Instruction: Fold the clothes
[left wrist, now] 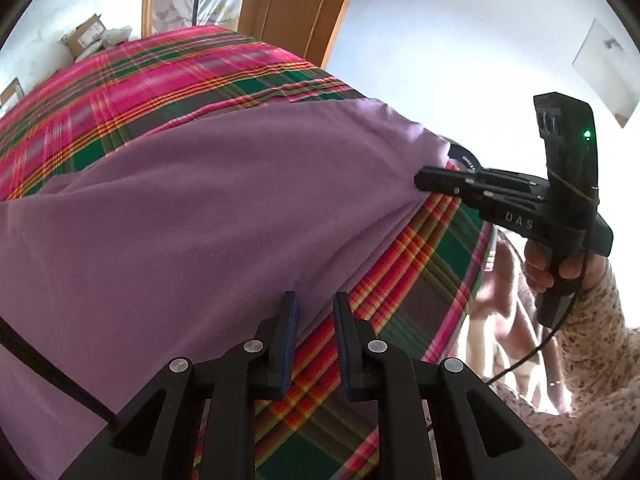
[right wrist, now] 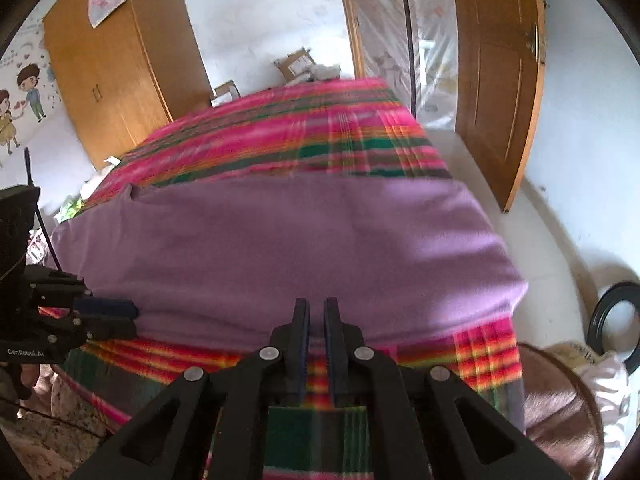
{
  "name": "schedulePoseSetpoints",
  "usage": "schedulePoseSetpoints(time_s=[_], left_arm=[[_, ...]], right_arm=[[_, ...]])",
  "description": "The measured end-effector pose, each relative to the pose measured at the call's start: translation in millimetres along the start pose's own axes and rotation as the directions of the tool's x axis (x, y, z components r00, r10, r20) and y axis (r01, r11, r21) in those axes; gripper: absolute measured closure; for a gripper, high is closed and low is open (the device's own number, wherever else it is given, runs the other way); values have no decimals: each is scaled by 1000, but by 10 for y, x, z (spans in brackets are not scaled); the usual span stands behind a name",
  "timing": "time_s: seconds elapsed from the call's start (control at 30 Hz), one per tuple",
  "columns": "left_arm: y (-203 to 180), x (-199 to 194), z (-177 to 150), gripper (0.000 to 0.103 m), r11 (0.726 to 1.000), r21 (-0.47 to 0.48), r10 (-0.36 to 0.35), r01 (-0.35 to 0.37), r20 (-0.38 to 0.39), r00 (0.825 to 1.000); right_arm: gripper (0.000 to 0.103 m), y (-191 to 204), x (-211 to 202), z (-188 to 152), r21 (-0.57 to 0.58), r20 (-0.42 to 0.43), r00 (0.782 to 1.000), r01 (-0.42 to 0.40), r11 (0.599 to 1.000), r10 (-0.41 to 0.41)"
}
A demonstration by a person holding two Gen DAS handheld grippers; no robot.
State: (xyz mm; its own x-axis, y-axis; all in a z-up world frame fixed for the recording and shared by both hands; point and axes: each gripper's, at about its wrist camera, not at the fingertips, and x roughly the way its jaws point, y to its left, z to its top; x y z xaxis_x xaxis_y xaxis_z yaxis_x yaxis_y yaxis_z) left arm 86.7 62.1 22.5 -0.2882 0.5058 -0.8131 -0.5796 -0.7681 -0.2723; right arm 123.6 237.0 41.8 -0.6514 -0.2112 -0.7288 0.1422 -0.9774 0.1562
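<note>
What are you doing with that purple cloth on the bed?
A person is folding clothes with a claw in each hand. A purple garment lies spread flat on the plaid bedcover. The left claw hangs just past the garment's near edge, slightly open and holding nothing. The right claw hangs at that near edge too, jaws close together, with nothing between them.

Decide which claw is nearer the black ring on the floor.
Right. The right claw hovers just left of the black ring; the left claw sits farther left, beyond it.

Garment (right wrist: pixel 280 240) lies on bedspread (right wrist: pixel 280 140); wardrobe (right wrist: pixel 116 64) behind.
</note>
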Motion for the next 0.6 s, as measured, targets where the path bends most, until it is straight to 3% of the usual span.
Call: schedulePoseSetpoints(time_s=[0.13,0.27,0.37,0.6], left_arm=[[104,-114,-63,85,1000,-22,6,-5,16,1000],[286,-186,-181,85,997,-75,27,-25,15,1000],[406,-332,-270,85,994,-104,24,-20,39,999],[900,-749,-307,85,973,-209,122,-94,124,985]], right_arm=[[95,233,97,139,-53,8,998,-59,997,59],[95,440,317,94,-106,-79,993,-97,990,89],[91,595,303,75,-181,-99,989,-131,975,114],[91,902,392,439,-242,-73,970,-243,939,232]])
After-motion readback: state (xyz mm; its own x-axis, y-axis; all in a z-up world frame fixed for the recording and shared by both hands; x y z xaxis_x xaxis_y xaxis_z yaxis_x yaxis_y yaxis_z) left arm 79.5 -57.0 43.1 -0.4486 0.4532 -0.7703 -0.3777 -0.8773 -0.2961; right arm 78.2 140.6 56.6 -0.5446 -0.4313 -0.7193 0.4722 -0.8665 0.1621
